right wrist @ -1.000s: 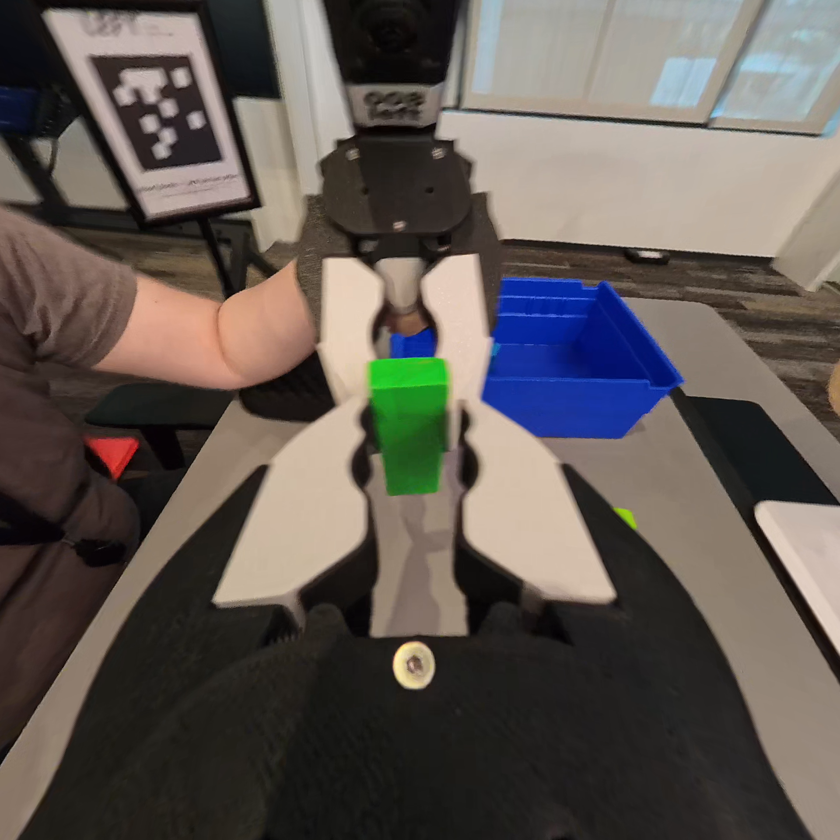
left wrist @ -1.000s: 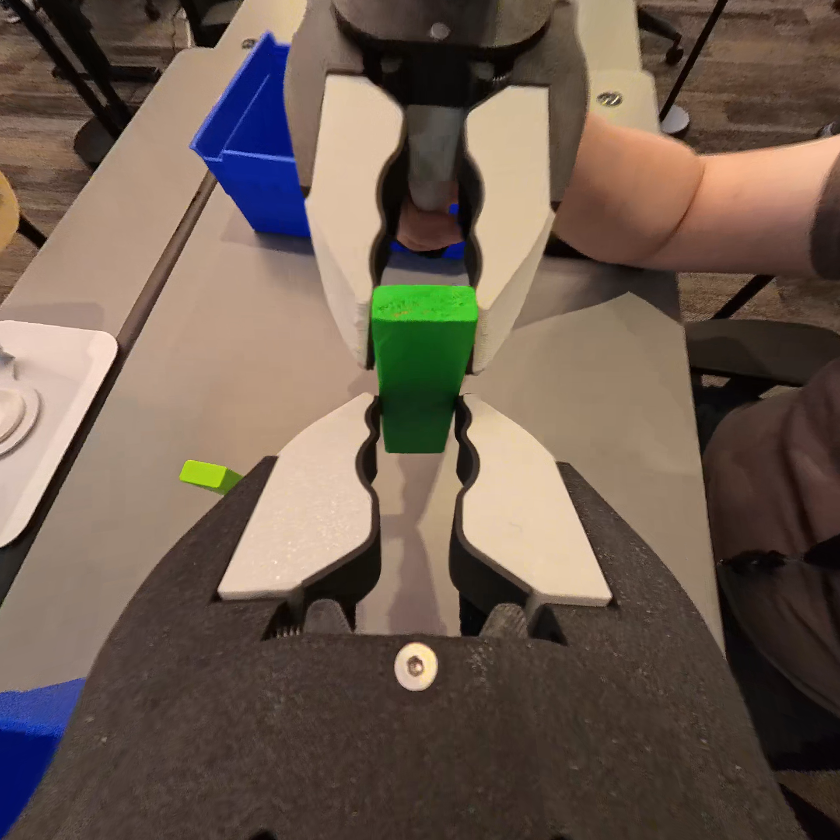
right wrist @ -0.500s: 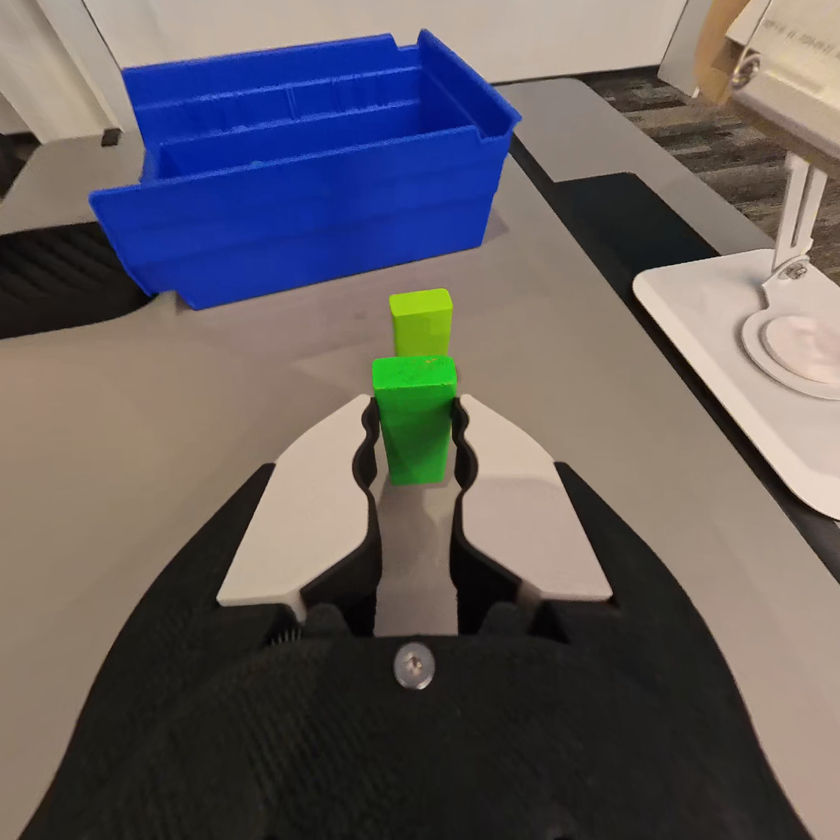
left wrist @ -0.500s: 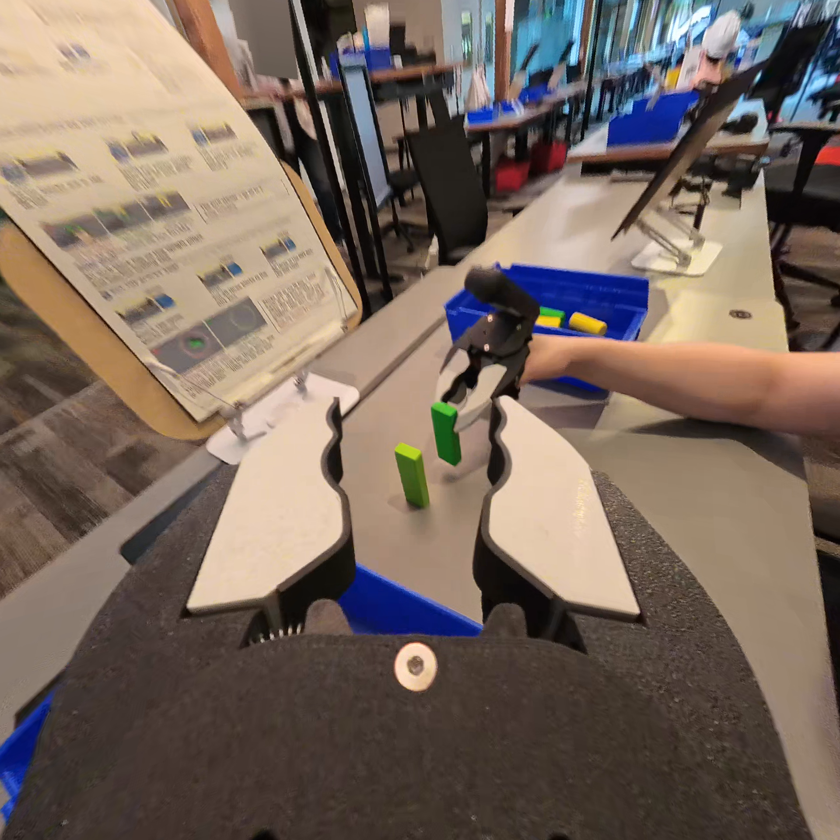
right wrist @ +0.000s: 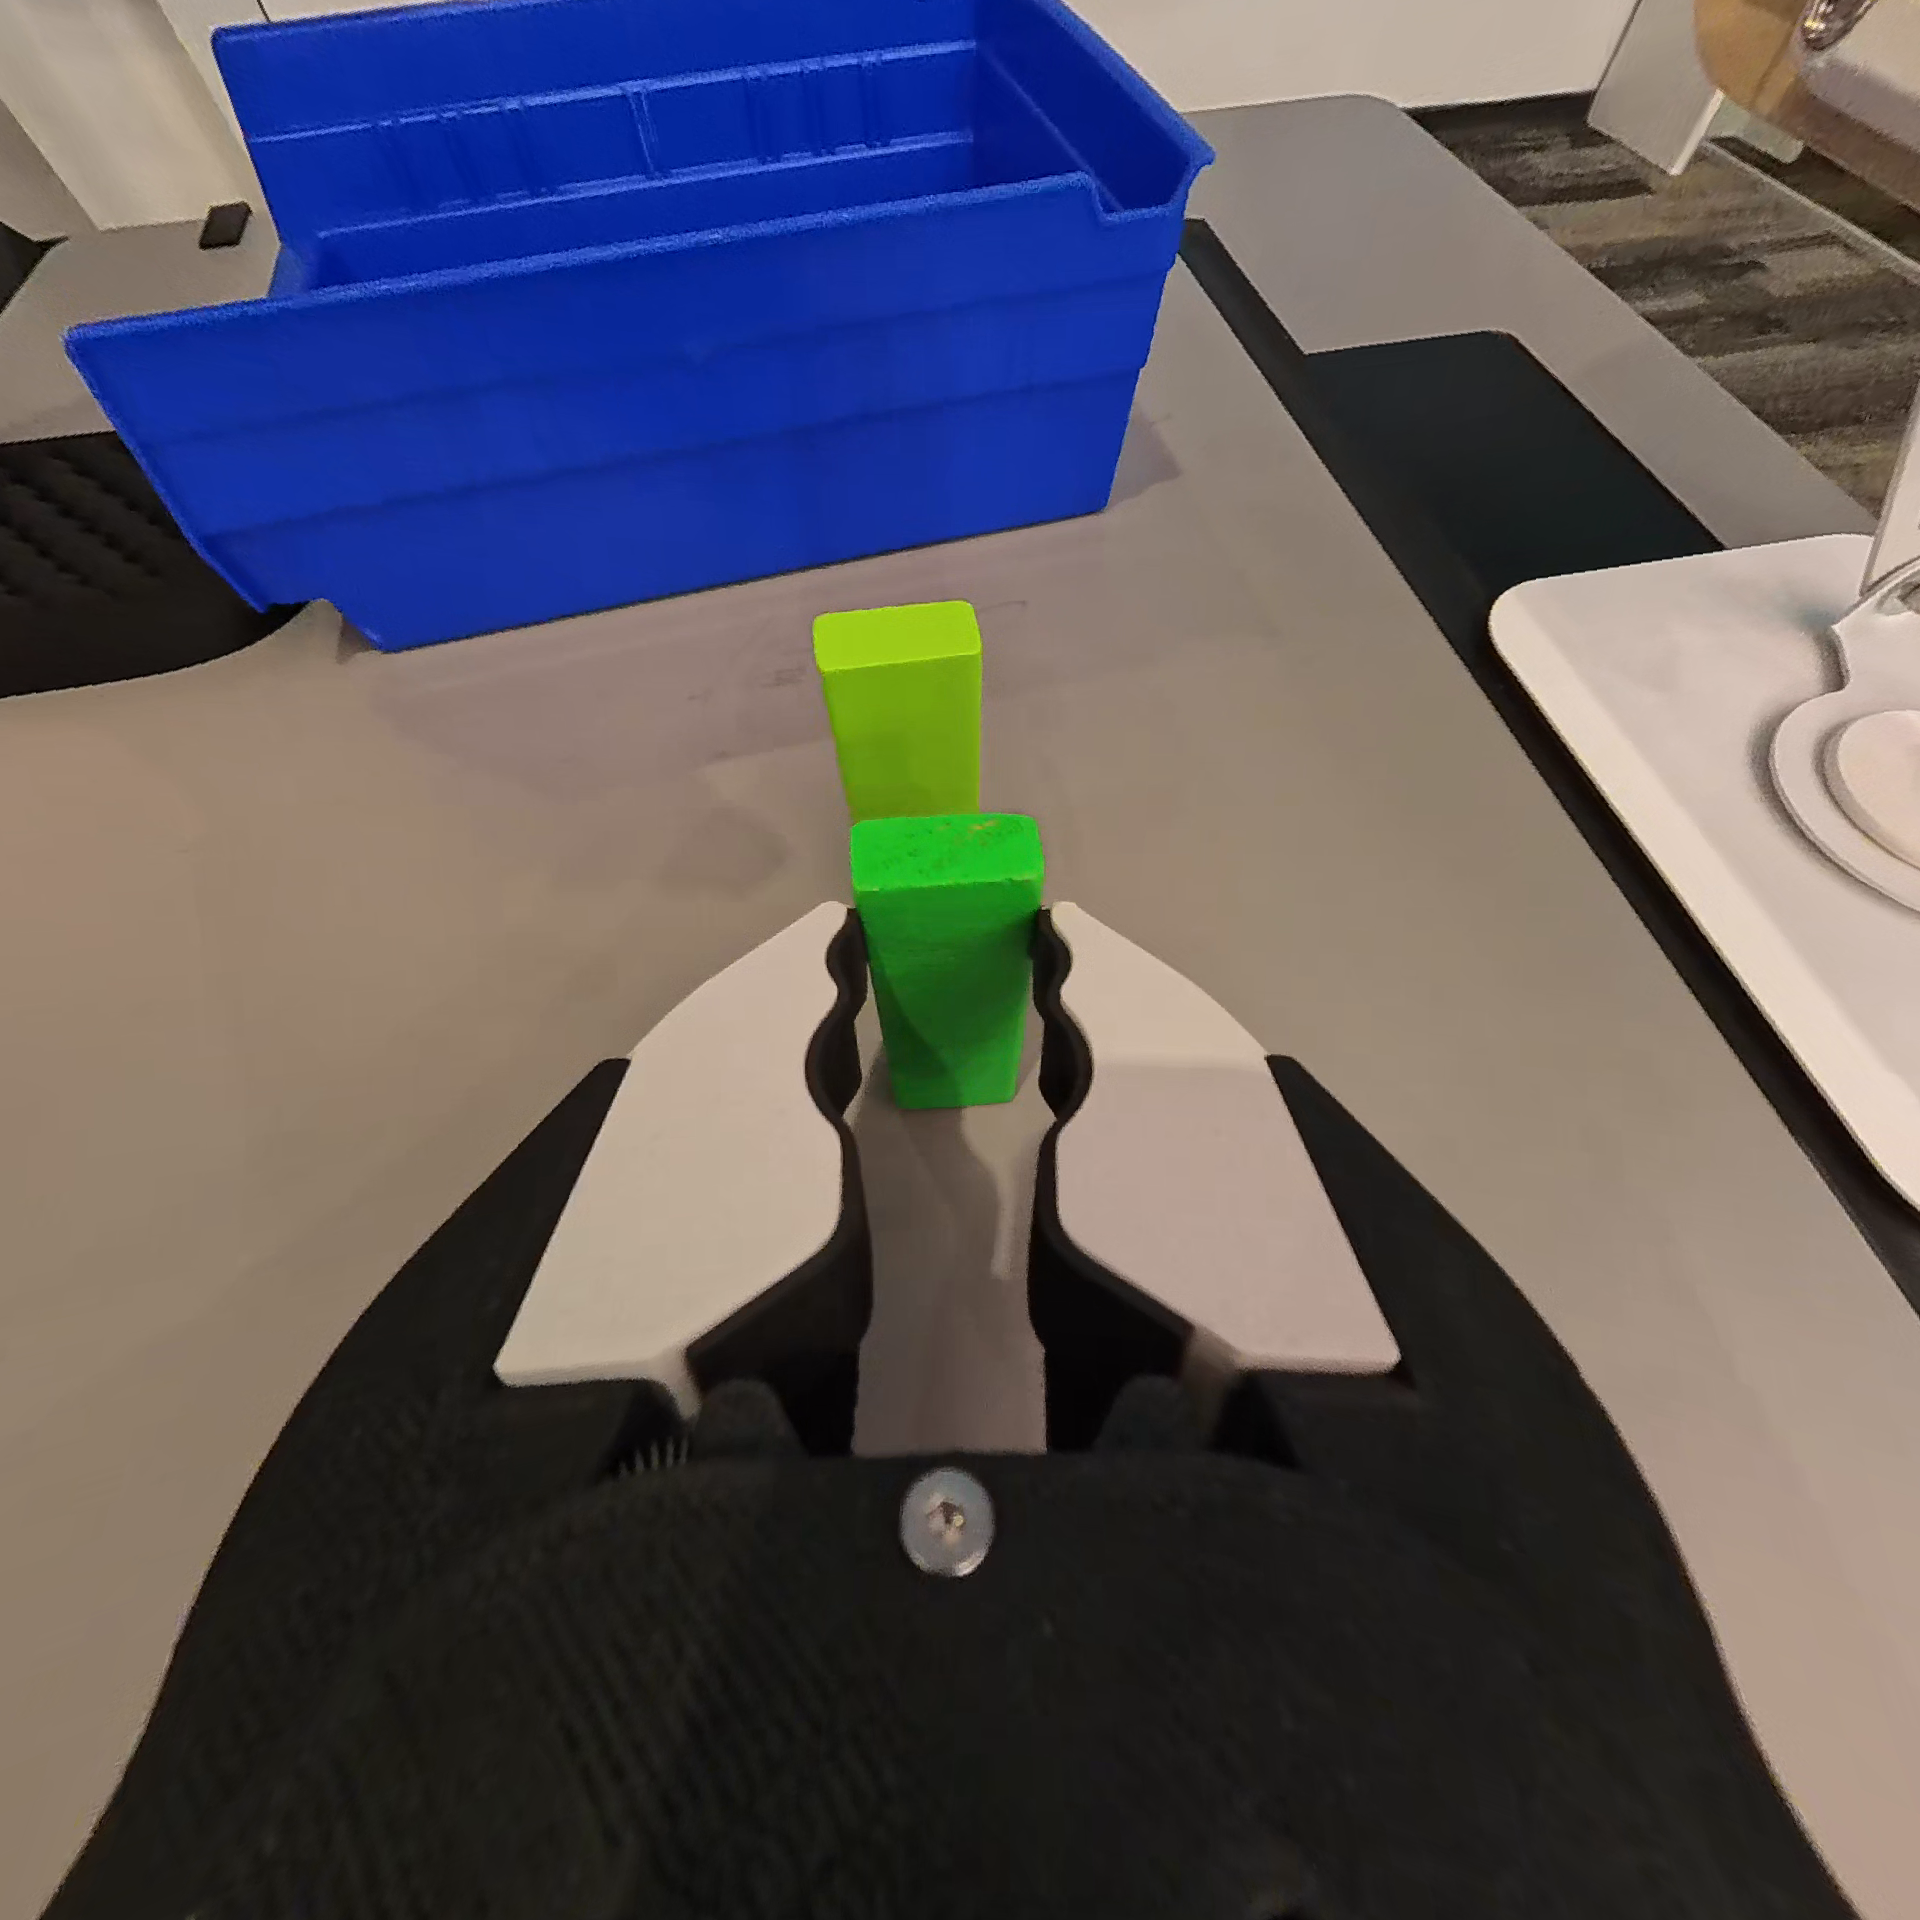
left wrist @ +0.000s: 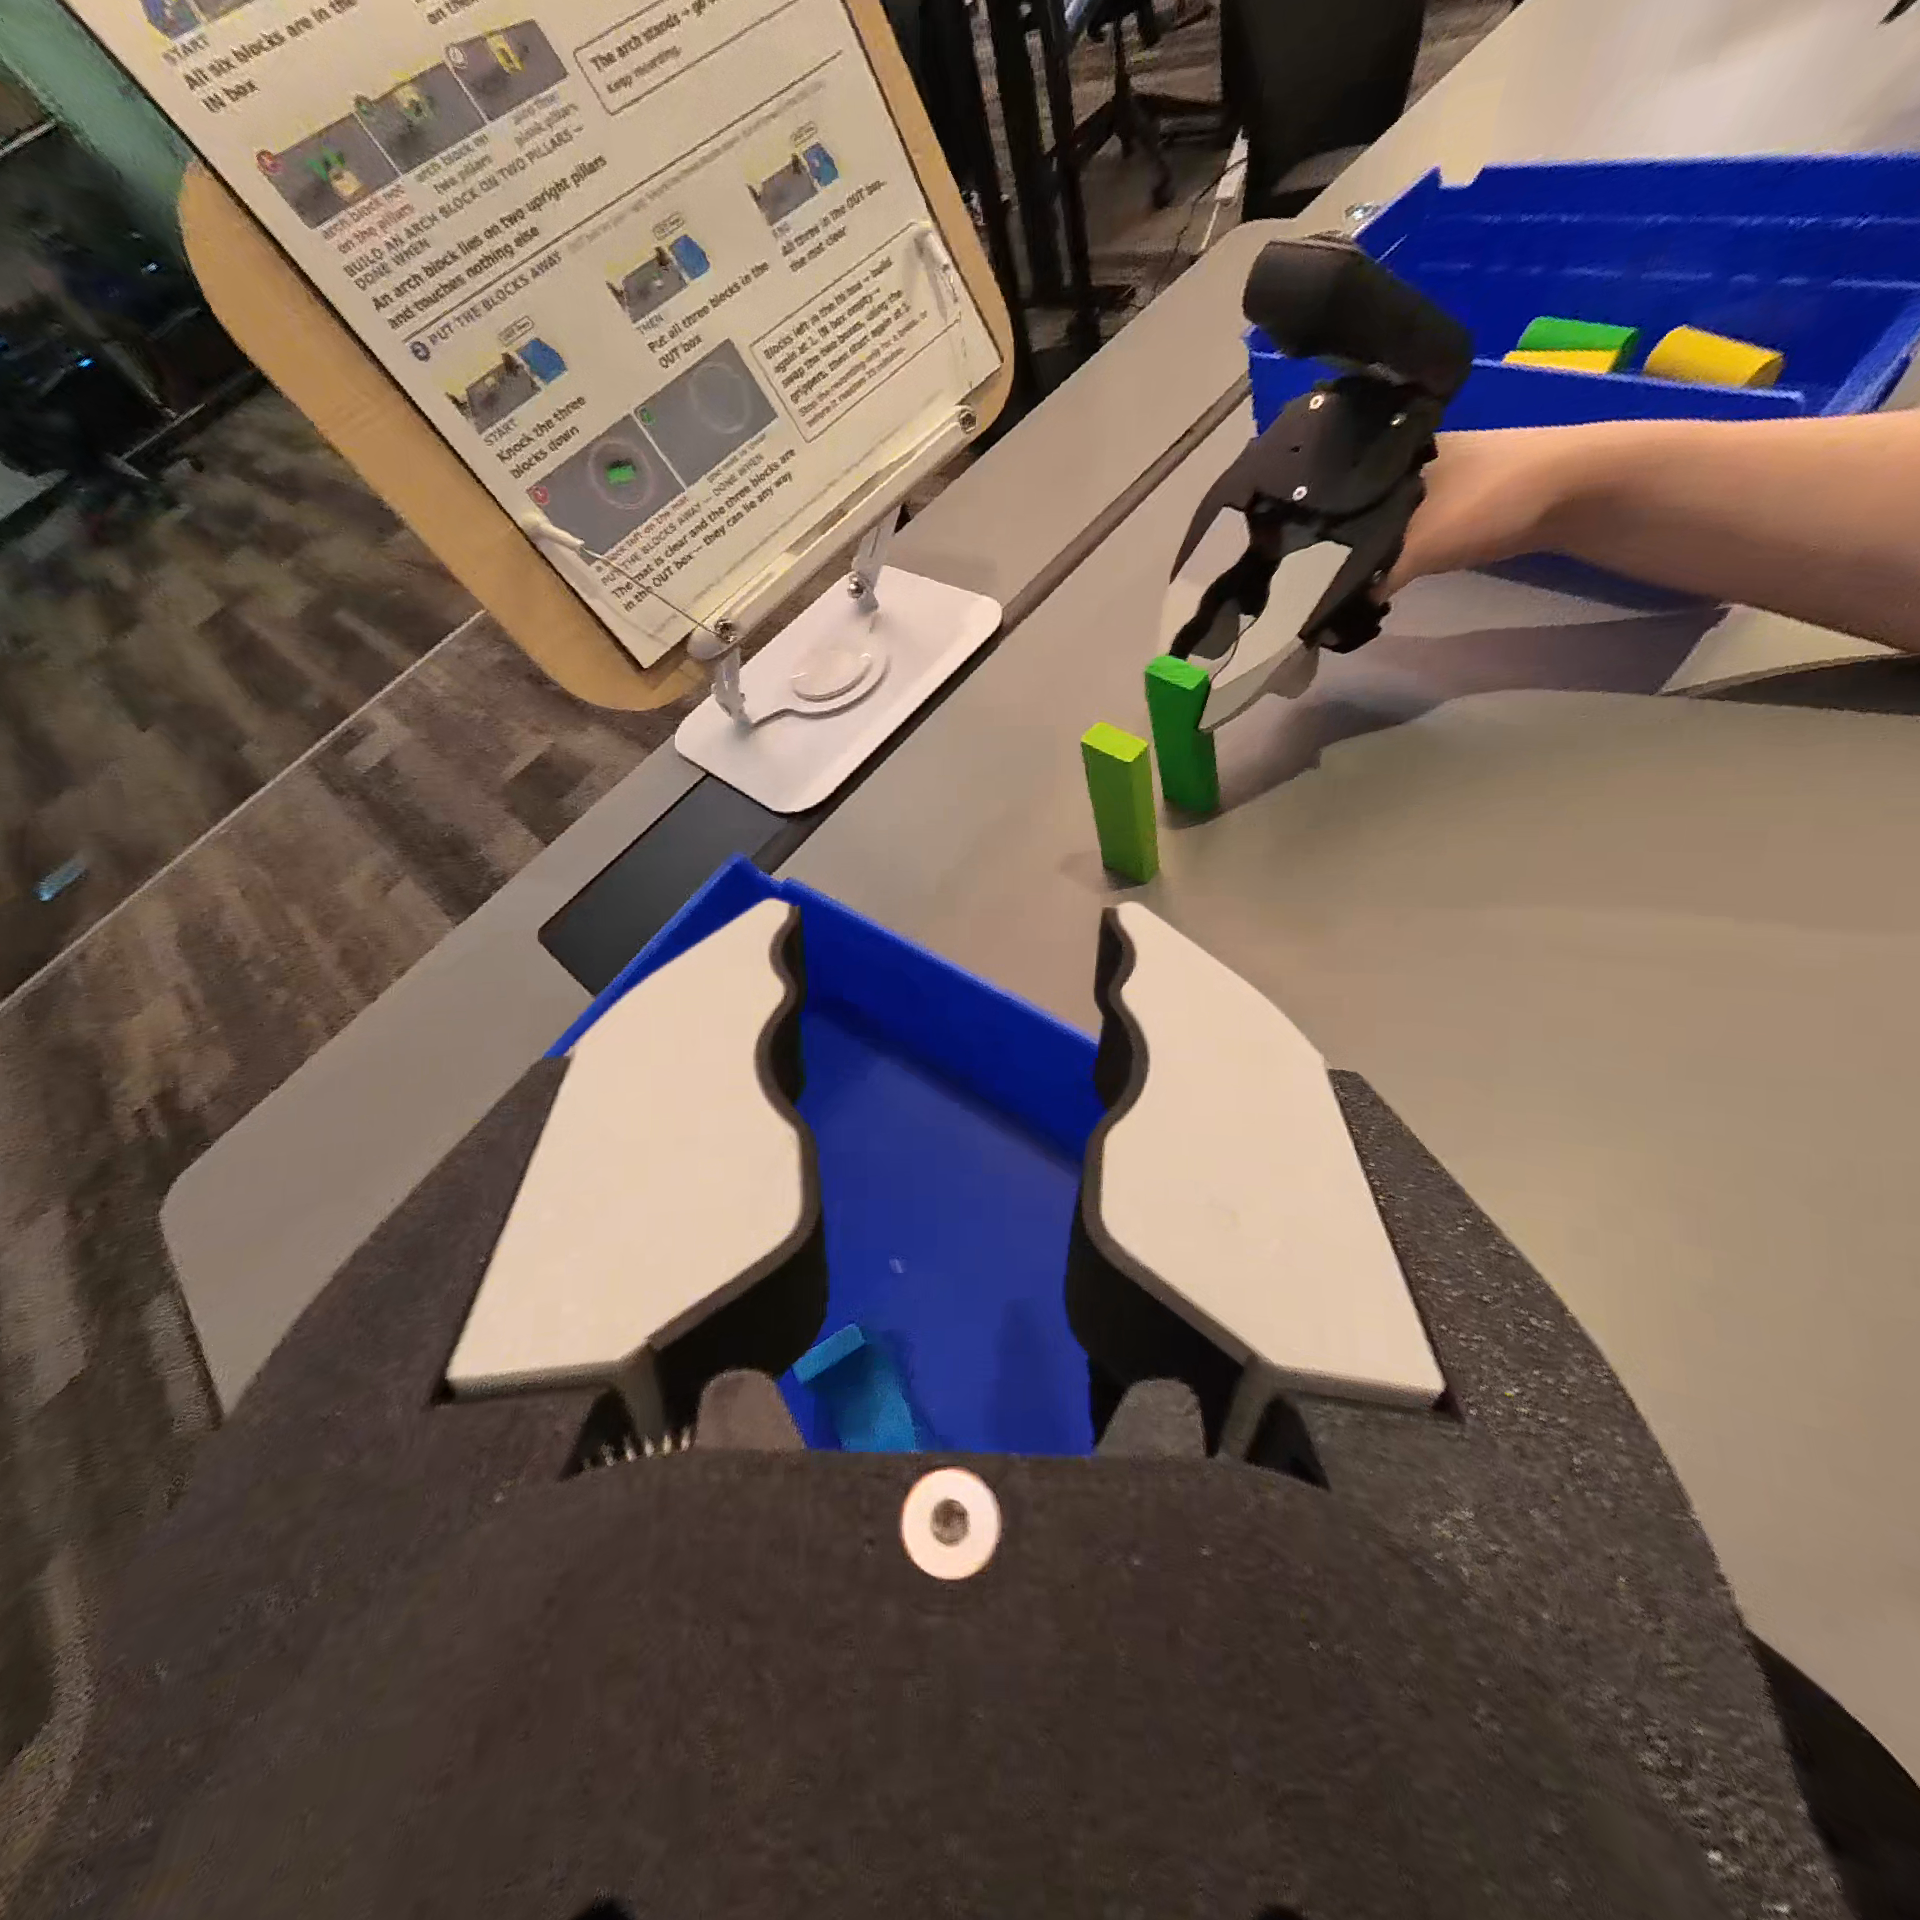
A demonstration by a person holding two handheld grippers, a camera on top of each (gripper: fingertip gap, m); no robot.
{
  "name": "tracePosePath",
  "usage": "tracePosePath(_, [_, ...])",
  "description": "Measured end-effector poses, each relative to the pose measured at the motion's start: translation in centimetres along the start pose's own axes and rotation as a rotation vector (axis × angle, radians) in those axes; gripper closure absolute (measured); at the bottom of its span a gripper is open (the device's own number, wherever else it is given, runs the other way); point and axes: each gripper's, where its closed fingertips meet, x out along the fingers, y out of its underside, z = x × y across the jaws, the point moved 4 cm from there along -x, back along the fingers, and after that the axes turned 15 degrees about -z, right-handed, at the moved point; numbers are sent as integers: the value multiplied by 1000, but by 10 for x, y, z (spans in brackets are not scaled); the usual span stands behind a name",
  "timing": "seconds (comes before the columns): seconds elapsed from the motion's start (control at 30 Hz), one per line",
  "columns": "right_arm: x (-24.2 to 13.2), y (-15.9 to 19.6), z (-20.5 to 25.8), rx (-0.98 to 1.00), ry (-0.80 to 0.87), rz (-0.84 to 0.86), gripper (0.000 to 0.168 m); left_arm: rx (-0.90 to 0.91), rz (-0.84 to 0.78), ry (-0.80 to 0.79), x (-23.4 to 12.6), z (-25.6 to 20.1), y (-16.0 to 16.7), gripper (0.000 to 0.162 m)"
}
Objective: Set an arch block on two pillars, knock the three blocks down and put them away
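Observation:
My right gripper [right wrist: 948, 920] is shut on a dark green pillar block [right wrist: 951, 997], held upright with its lower end at the grey table [right wrist: 416, 935]. A lime green pillar block [right wrist: 902, 717] stands upright just beyond it. The left wrist view shows the same pair: the dark green block [left wrist: 1179, 738] in the right gripper [left wrist: 1236, 675], close beside the lime block [left wrist: 1120, 805]. My left gripper [left wrist: 948, 925] is open and empty, hovering over the near blue bin [left wrist: 935, 1174], well back from the blocks.
A far blue bin [left wrist: 1662, 249] holds a green block [left wrist: 1579, 338] and a yellow one [left wrist: 1714, 358]. A sign board [left wrist: 582, 260] on a white base [left wrist: 842, 675] stands at the table's edge. A small light blue piece [left wrist: 842, 1361] lies in the near bin. Some 30 cm of space lies between my two pairs of fingers. To the small light blue piece [left wrist: 842, 1361]: left tips about 25 cm, right tips about 30 cm.
A second ago both grippers held the dark green block. My left gripper let go, opened and drew back over the near bin. My right gripper carried the block down beside the lime block.

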Motion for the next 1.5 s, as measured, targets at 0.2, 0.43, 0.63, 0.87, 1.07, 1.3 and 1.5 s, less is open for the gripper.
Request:
tracePosePath(0.2, [0,0,0,13,-13,-13,137,-28,10,-5,0,4,4,107])
tracePosePath(0.43, [2,0,3,18,-36,-17,137,-35,4,-9,-1,7,5,108])
tracePosePath(0.63, [2,0,2,-10,-28,-14,137,-38,1,-2,0,6,5,108])
tracePosePath(0.87, [-1,-3,-1,-11,-9,-23,128,-74,57,-38,-4,13,15,101])
tracePosePath(1.07, [-4,-8,-1,-22,22,-10,117,-133,414,-172,-15,28,67,108])
tracePosePath(1.3, [-13,-37,9,-155,95,19,98,-267,836,-158,3,35,149,112])
tracePosePath(1.5, [-25,-73,31,-257,93,-27,97,-262,1065,-200,15,43,197,113])
